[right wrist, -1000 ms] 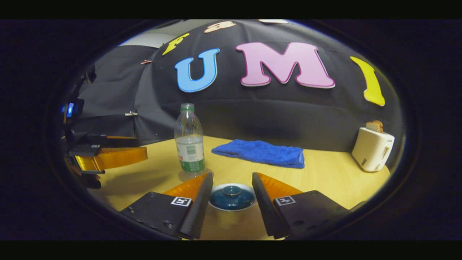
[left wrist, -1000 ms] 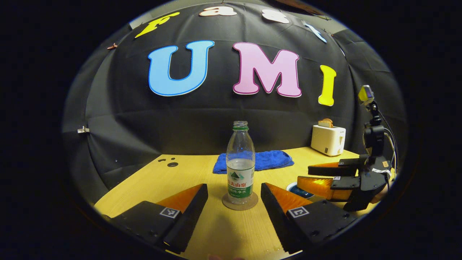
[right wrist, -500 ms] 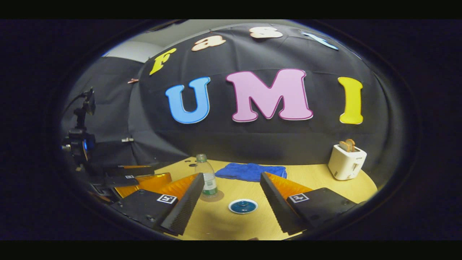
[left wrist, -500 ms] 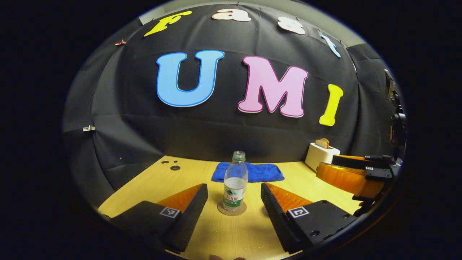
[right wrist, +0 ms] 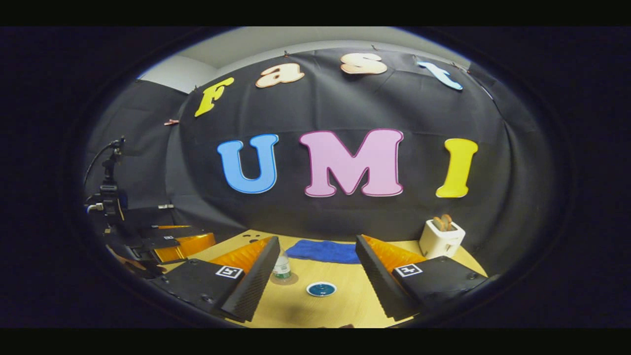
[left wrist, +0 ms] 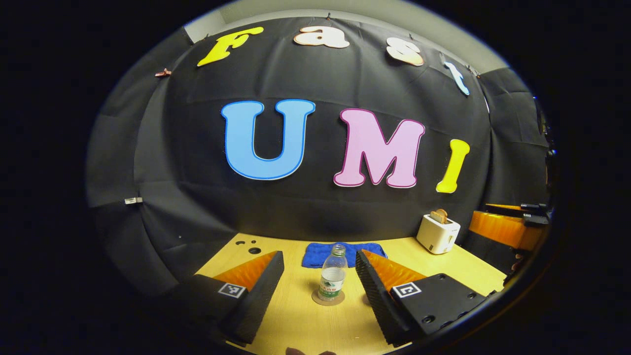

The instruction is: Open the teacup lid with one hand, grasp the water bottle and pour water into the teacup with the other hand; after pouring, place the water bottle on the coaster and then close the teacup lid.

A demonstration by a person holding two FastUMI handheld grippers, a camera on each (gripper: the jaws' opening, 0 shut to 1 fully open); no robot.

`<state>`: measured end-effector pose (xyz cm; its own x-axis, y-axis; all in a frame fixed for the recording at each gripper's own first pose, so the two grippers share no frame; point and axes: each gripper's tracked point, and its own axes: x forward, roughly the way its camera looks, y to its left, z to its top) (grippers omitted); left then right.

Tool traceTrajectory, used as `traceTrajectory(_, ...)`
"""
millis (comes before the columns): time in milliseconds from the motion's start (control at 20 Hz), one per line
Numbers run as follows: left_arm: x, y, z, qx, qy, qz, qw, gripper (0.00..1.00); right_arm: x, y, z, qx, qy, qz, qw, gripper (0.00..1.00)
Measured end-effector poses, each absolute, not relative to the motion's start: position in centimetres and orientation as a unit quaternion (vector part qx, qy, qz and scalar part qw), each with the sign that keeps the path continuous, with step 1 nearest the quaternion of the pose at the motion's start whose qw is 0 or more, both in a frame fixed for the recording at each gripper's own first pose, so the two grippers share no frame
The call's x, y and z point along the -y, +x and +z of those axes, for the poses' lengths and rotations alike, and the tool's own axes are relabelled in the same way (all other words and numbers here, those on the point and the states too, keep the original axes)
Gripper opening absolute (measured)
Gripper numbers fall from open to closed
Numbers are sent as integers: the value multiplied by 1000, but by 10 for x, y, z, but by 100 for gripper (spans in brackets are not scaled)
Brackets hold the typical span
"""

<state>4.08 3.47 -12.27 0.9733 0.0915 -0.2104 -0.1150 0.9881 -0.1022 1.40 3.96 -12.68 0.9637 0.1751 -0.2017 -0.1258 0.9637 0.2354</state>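
A clear water bottle (left wrist: pixel 333 273) with a green label stands upright on a round brown coaster (left wrist: pixel 328 298). It is well ahead of my left gripper (left wrist: pixel 319 255), which is open and holds nothing. In the right gripper view a small blue teacup (right wrist: pixel 321 289) with its lid on sits on the table. The bottle (right wrist: pixel 282 266) stands just left of it, partly behind one finger. My right gripper (right wrist: pixel 316 241) is open, high above and well back from the cup. The left gripper (right wrist: pixel 182 244) shows at the left of that view, and the right gripper (left wrist: pixel 503 229) at the right edge of the left gripper view.
A blue towel (right wrist: pixel 323 250) lies folded at the back of the wooden table (right wrist: pixel 345 305). A white toaster (right wrist: pixel 441 237) with bread in it stands at the back right. Small holes (left wrist: pixel 254 250) mark the table's back left corner.
Both grippers have drawn back and risen from the table, so bottle and teacup look much smaller and farther off. Both stay open; bottle and lidded cup have not moved.
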Motion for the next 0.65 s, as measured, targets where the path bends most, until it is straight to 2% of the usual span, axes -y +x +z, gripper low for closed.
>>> traceTrajectory(100,-35,35,-115,-102,-52,46,992,92,-35,10,-114,-106,105,67,987,95)
traceTrajectory(150,-37,32,-112,-101,-50,43,993,92,-34,9,-109,-103,103,62,987,100)
traceTrajectory(200,-38,30,-108,-101,-51,40,993,92,-33,8,-103,-100,100,58,988,95)
traceTrajectory(250,-37,27,-105,-99,-55,36,993,92,-32,6,-96,-95,95,55,989,100)
traceTrajectory(300,-38,24,-101,-97,-56,35,993,92,-30,4,-89,-90,89,50,991,95)
traceTrajectory(650,-45,7,-86,-81,-62,20,995,92,-27,-17,-76,-87,82,24,993,98)
